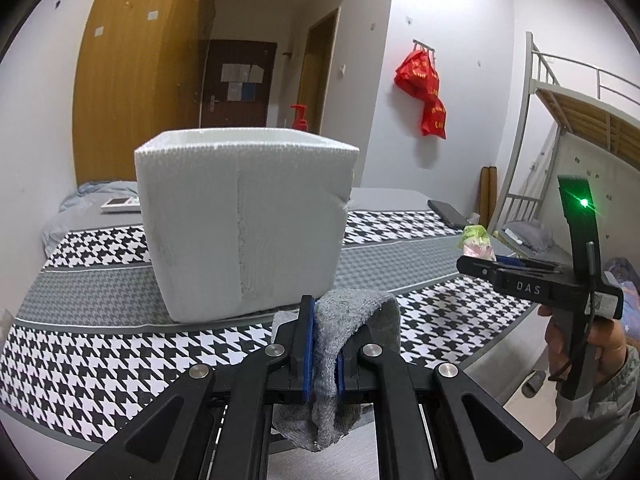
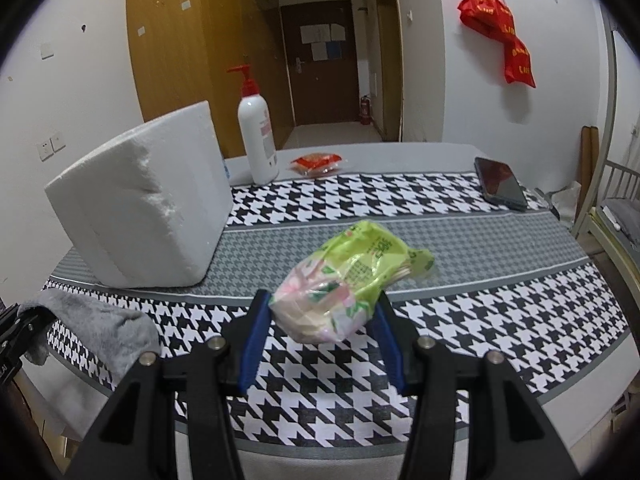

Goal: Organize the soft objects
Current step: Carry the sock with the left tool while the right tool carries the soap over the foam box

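Left gripper [image 1: 320, 344]: blue pads clamped on a grey knitted sock [image 1: 352, 320], which drapes over the right finger and hangs below the jaws, lifted off the houndstooth tablecloth [image 1: 120, 360]. Directly ahead stands an open white foam box [image 1: 244, 224]. Right gripper [image 2: 320, 320]: fingers partly apart, pressing both sides of a green-and-pink soft packet [image 2: 348, 280] (printing illegible), held clear of the cloth to the right of the box. Farther back: a white pump bottle [image 2: 258, 136] with red top, a red snack packet [image 2: 316, 162] and a dark phone [image 2: 500, 184].
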The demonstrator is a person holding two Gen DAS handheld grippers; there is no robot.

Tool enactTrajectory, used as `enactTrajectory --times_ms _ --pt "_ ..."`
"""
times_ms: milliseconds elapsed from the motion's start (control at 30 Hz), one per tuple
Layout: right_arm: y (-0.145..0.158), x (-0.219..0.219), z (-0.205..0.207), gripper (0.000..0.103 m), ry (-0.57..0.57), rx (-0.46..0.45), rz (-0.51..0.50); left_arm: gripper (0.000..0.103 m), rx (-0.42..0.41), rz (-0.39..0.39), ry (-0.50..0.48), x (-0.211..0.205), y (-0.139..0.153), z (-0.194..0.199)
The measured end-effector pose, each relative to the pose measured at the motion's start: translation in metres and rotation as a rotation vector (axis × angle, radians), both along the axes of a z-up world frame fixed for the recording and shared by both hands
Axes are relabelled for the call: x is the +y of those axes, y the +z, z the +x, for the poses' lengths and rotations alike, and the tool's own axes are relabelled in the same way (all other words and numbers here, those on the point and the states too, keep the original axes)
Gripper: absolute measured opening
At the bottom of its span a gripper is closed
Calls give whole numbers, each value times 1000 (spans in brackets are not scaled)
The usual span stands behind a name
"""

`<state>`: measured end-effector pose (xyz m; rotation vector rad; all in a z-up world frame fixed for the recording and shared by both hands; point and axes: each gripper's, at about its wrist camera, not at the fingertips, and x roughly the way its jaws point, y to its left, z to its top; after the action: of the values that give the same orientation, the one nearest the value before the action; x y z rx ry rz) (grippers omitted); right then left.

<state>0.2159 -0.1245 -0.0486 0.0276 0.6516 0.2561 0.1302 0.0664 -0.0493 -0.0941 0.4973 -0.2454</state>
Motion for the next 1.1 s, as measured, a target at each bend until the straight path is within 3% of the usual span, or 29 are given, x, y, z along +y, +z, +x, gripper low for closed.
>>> enactTrajectory --times_ms 433,767,1100 --pt "15 12 -9 55 45 -48 -1 9 -47 3 -14 -4 17 -2" --pt "27 27 -22 55 60 -76 8 9 -81 49 -41 -5 34 -2" --pt "45 21 -32 55 153 -142 7 9 -106 21 42 -14 45 -6"
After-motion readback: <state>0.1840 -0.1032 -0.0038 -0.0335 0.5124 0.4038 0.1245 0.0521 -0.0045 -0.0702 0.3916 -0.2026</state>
